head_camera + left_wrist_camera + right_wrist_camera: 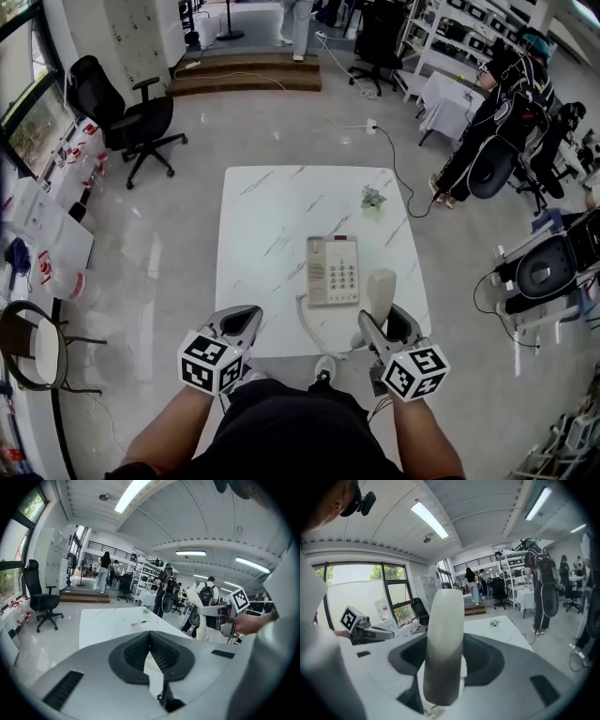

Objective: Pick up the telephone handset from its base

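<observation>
1 handset [380, 292] stands upright, clamped by the right gripper [378, 324].

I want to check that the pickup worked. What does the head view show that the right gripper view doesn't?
Only the head view shows the telephone base with its keypad, lying on the table. Only the right gripper view shows the ceiling lights. Both show the handset clamped in the right gripper, plus the left gripper and the small plant.

handset [443, 644]: smooth matt plastic, seemingly | table [272, 216]: glossy marble-look top
</observation>
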The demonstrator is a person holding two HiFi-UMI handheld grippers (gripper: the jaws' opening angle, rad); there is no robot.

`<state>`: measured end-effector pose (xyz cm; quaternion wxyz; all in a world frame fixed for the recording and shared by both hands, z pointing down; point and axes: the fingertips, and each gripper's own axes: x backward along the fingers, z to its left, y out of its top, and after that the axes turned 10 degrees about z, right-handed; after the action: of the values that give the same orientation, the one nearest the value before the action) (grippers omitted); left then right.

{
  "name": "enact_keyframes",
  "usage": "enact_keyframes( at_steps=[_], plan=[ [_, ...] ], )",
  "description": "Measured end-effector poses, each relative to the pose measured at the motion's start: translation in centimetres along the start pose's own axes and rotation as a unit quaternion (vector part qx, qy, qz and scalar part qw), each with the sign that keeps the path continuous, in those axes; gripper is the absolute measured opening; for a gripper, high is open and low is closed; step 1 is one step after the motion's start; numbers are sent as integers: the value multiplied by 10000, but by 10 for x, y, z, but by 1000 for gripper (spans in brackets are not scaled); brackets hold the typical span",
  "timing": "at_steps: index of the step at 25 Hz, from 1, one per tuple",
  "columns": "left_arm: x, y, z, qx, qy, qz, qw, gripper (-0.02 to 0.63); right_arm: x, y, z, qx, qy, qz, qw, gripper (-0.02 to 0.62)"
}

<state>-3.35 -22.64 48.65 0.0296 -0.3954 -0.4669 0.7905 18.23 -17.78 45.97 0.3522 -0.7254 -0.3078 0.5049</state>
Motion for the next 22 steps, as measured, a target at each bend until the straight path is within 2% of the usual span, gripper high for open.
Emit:
enact_keyframes(
  at_steps=[12, 22],
  plan=[
    [-8, -14, -13, -72, -190, 182, 9996, 2, 7, -39, -9, -162, -201, 213, 9994, 224],
    [-13, -20, -12, -66, -194, 271, 9994, 2, -3, -48, -9, -258, -174, 265, 9992, 224]
  ],
)
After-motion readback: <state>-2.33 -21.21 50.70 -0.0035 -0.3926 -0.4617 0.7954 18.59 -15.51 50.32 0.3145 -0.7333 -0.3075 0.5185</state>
